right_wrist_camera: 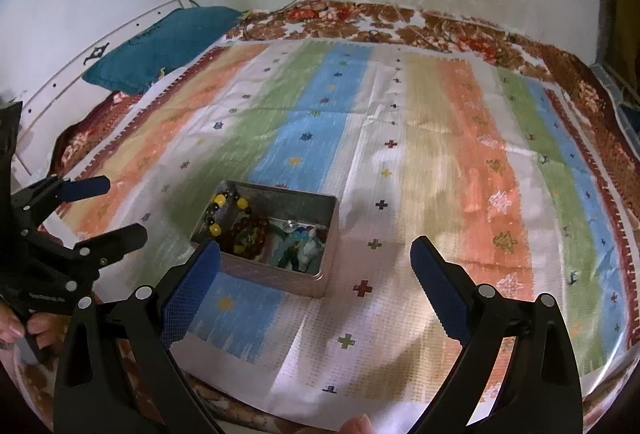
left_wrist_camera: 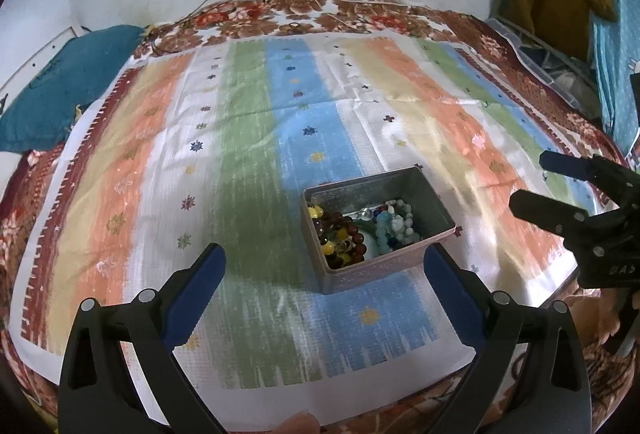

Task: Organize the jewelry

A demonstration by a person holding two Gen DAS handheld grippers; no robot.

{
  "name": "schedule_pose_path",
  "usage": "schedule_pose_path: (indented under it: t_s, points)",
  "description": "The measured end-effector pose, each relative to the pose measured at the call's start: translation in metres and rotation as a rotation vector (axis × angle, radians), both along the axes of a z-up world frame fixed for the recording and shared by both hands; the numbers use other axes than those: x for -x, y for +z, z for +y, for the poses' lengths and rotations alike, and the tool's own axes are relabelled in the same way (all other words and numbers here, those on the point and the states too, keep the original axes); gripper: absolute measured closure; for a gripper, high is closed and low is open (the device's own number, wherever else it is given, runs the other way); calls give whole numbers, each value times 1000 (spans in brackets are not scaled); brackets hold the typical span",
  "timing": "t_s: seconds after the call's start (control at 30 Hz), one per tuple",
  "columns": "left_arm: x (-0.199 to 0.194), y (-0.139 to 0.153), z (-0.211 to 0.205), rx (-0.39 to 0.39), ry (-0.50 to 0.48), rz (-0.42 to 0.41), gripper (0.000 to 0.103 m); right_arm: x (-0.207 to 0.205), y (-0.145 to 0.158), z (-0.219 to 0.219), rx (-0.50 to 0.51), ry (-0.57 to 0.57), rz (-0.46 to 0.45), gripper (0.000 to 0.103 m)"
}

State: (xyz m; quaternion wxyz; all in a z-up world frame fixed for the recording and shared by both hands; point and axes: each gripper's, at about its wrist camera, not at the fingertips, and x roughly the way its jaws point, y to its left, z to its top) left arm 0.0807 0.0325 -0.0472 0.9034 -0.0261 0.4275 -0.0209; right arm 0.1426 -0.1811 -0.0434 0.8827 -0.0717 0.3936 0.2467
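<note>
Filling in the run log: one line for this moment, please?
left gripper: open, empty | right gripper: open, empty | bead jewelry: in metal box | box on striped cloth

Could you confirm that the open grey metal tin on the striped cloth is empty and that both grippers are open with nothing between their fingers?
Not quite: the open grey metal tin on the striped cloth holds beaded jewellery, as the left wrist view shows. The left gripper and right gripper are indeed open and hold nothing.
</note>
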Motion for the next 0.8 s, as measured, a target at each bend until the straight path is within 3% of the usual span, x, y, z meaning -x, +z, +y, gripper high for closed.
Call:
schedule_pose_path:
  t_s: [0.8]
  points:
    - [1,3,-6,-21,-24,-18,6,4,0,3,18,-11,5,6]
